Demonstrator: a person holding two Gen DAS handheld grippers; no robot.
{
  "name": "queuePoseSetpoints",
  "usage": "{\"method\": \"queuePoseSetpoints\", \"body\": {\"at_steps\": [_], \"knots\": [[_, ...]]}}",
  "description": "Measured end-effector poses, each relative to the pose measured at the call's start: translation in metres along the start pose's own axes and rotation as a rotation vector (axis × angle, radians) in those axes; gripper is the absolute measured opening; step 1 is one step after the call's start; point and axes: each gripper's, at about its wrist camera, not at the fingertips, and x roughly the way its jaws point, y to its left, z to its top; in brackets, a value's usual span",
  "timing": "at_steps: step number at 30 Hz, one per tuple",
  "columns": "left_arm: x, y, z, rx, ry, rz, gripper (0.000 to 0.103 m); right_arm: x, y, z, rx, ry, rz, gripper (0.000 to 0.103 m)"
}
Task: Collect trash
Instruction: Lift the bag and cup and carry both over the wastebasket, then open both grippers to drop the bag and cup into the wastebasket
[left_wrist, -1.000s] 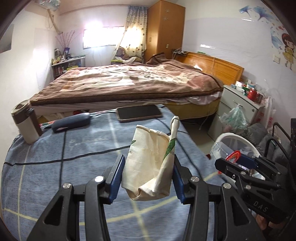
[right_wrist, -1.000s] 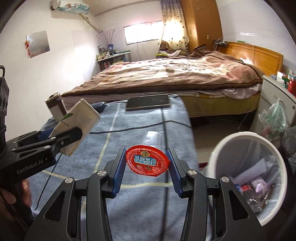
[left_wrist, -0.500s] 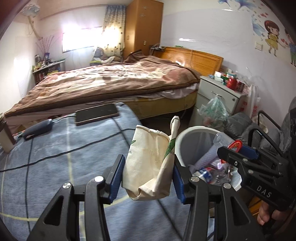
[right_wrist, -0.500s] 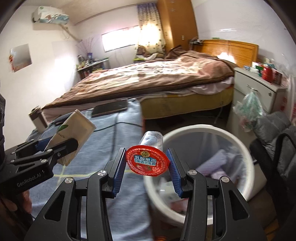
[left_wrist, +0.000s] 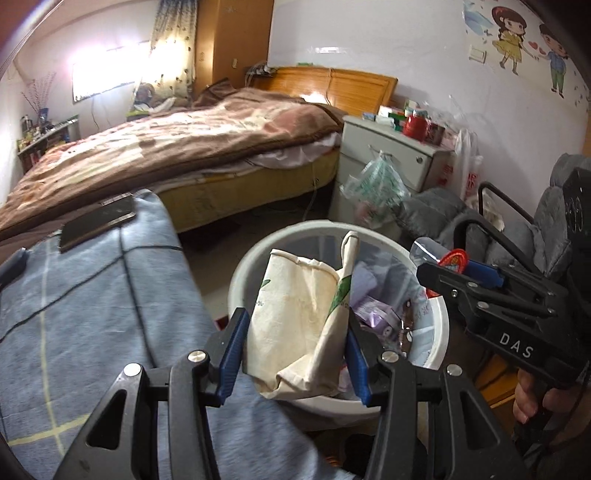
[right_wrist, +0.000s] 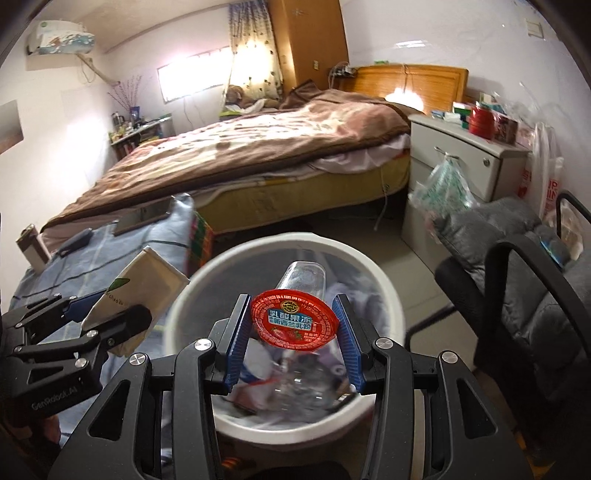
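My left gripper is shut on a crumpled cream paper bag with green print, and holds it over the near rim of the white trash bin. My right gripper is shut on a clear plastic cup with a red foil lid, hanging above the open mouth of the same bin, which holds several pieces of trash. In the right wrist view the left gripper with the bag shows at the bin's left edge. In the left wrist view the right gripper sits over the bin's right side.
A table under a blue checked cloth lies left of the bin, with a dark tablet on it. A grey padded chair stands right of the bin. Behind are the bed and a white nightstand with a hanging plastic bag.
Both grippers have swung right, from over the blue-clothed table to above the trash bin, each keeping its grip. The bin now fills the middle of both views.
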Motion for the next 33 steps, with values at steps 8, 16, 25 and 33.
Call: {"method": "queuePoseSetpoints", "body": {"at_steps": [8,16,25,33], "knots": [[0.033,-0.014,-0.002,-0.002,0.084,-0.011,0.054,0.019,-0.019,0.0,0.002,0.07,0.02,0.047],[0.039,-0.012,-0.003,-0.024,0.114,-0.004,0.065,0.026,-0.024,-0.003,-0.006,0.115,0.021,0.058],[0.017,-0.006,-0.005,-0.052,0.061,0.003,0.069,0.005,-0.02,-0.006,0.005,0.048,0.024,0.06],[-0.023,-0.007,-0.017,-0.061,-0.065,0.067,0.073,-0.025,-0.008,-0.018,0.004,-0.065,-0.025,0.06]]}}
